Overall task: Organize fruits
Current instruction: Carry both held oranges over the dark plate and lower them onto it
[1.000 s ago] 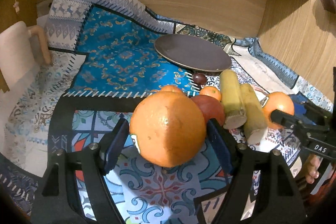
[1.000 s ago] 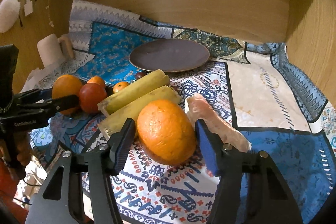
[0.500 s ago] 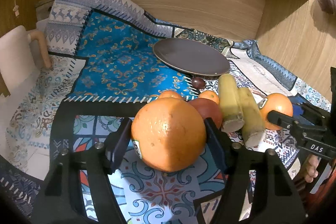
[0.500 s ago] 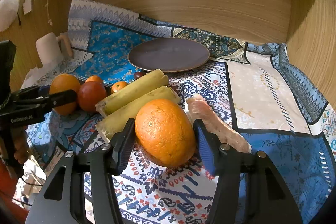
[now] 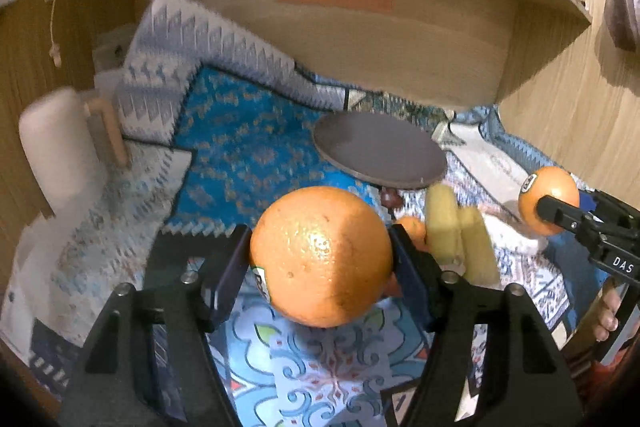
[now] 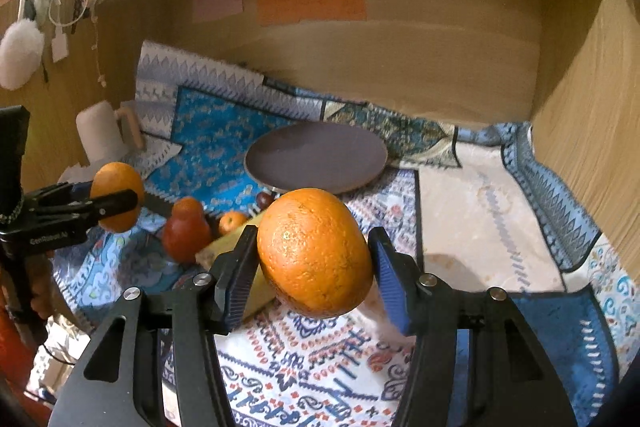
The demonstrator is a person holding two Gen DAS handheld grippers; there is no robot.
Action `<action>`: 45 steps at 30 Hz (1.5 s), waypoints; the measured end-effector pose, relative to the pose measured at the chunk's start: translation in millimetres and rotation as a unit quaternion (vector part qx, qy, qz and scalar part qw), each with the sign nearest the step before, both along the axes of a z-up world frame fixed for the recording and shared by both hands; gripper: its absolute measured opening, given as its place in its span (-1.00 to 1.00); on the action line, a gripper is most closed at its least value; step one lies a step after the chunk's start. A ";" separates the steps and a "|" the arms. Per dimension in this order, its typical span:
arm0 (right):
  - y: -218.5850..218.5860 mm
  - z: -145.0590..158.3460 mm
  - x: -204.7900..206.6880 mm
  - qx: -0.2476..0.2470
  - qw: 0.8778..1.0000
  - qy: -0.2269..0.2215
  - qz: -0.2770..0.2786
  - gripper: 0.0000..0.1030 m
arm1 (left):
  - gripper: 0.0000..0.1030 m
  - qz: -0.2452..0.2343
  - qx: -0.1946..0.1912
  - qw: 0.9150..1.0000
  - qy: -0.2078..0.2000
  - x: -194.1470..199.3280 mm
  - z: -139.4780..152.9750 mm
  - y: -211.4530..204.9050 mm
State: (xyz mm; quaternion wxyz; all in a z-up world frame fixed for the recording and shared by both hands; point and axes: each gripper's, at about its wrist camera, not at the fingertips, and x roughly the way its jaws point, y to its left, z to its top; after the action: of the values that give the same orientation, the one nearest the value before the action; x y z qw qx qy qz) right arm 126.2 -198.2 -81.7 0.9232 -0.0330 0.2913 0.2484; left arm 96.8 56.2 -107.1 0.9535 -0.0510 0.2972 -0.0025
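Two oranges lifted clear of the patterned cloth (image 6: 480,211): left gripper (image 5: 320,267) clamped on the stickered orange (image 5: 320,255), right gripper (image 6: 312,259) clamped on the second orange (image 6: 314,253). Farther back, centre, dark plate (image 6: 316,155) bare. Near it, still unsorted: red fruit (image 6: 186,237), small tangerine (image 6: 232,223), yellow stalks (image 5: 460,239). Judged barely begun.

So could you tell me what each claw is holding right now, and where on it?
Each holds an orange by its opposite sides. The left claw clamps a stickered orange; the right claw clamps another orange. Both are clear of the cloth.
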 end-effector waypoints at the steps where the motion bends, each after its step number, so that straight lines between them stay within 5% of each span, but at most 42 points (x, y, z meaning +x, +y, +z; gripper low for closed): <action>1: -1.0 1.8 0.8 0.000 1.000 -0.004 -0.002 0.01 | 0.33 0.000 0.002 1.000 -0.008 1.3 5.9 0.6; 26: 27.3 62.9 54.0 -0.018 0.994 -0.103 0.018 0.01 | 0.33 -0.006 0.031 0.996 -0.085 60.4 74.8 -13.9; 45: 51.3 41.5 143.7 -0.058 0.996 -0.055 0.026 0.01 | 0.33 -0.015 0.029 0.999 -0.019 153.2 62.7 -16.8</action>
State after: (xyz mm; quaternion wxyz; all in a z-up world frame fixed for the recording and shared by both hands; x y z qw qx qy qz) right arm 269.9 -146.8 -40.3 0.9276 -0.1075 0.2531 0.2530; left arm 250.1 39.4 -44.4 0.9598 -0.0185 0.2801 -0.0088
